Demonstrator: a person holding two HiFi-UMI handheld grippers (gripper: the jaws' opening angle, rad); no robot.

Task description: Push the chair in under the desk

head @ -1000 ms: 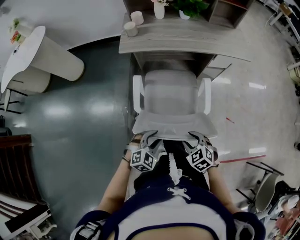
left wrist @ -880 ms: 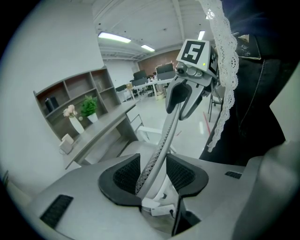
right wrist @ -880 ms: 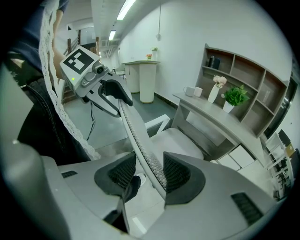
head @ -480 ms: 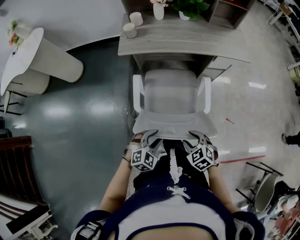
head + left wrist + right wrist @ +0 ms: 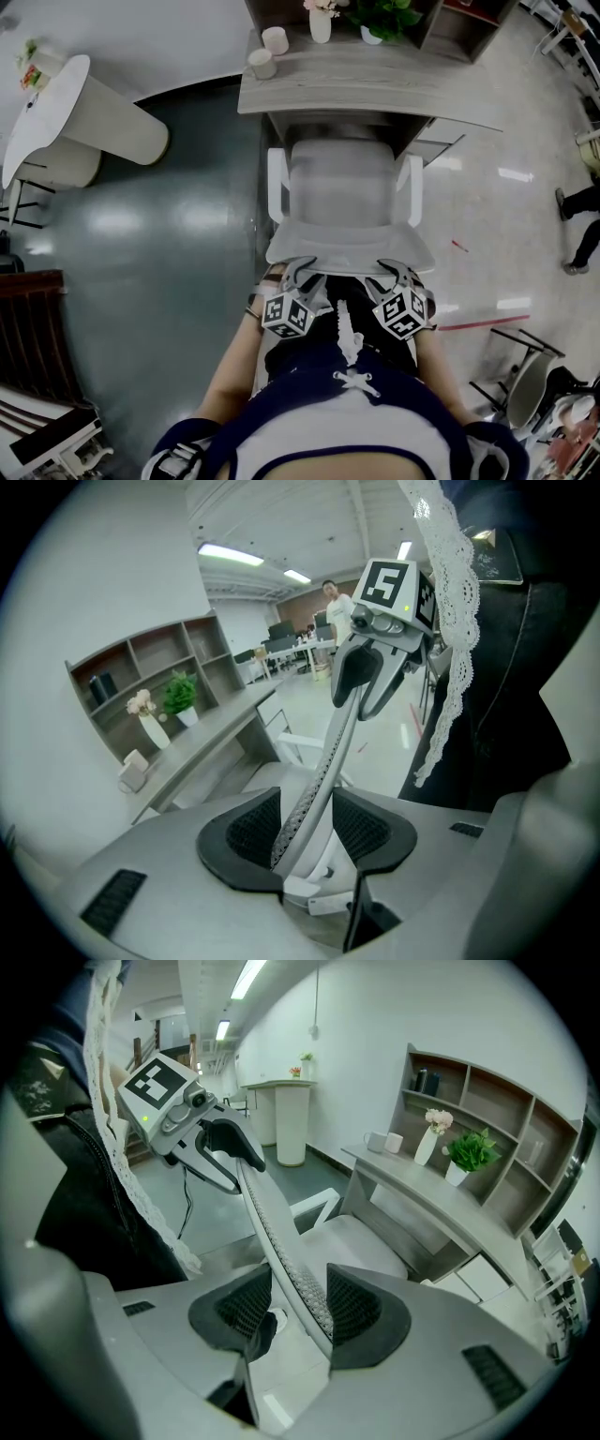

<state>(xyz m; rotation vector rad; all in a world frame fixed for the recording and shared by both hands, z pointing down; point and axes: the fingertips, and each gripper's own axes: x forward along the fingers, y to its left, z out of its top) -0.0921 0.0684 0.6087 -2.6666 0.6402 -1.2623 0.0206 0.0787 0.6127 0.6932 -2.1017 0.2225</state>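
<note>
Chair (image 5: 342, 192) backrest's top edge sits between the parted, unclamped jaws of left gripper (image 5: 302, 274) and right gripper (image 5: 396, 274).

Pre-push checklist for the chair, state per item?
1. left gripper on the chair backrest, edge between its fingers: ok.
2. right gripper likewise: ok.
3. Firm clamp: not ok, a gap shows beside the edge in both gripper views.
4. seat centred on the desk opening: ok.
5. armrests clearing the desk's sides: cannot tell.
6. cups upright, back from the desk's front edge: ok.
</note>
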